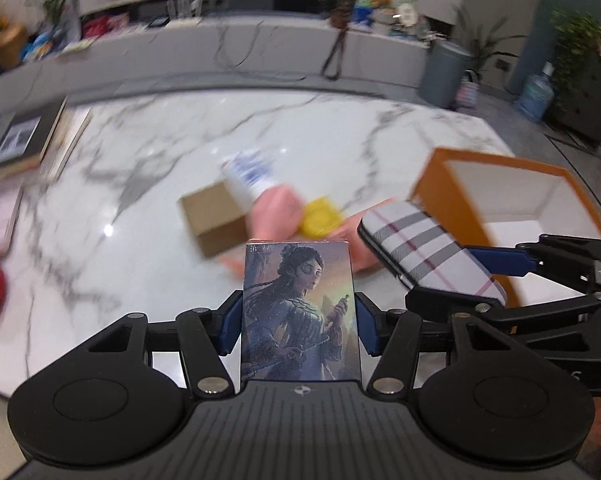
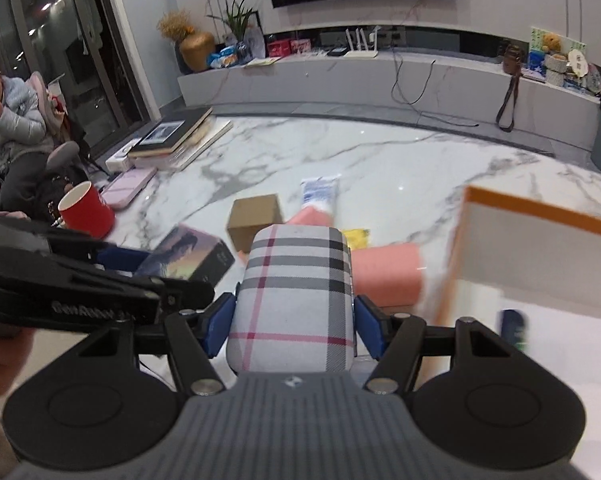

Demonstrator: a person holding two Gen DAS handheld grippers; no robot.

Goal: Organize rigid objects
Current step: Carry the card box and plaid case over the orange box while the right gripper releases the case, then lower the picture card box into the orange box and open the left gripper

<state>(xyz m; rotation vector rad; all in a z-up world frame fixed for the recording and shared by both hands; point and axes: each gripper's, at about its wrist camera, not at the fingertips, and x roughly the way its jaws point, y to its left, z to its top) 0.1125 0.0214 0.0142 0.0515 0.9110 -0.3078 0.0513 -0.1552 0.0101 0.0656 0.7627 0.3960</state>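
Observation:
My left gripper is shut on a small box printed with a painted figure, held above the marble table. My right gripper is shut on a plaid hard case; in the left wrist view that plaid case hangs to the right, near the orange box. The picture box shows at left in the right wrist view. On the table lie a brown cardboard box, a white and blue tube, pink pieces and a yellow item.
An open orange-walled box stands at the right with a dark can inside. Books are stacked at far left, a red mug nearer. A person sits beyond the table's left edge.

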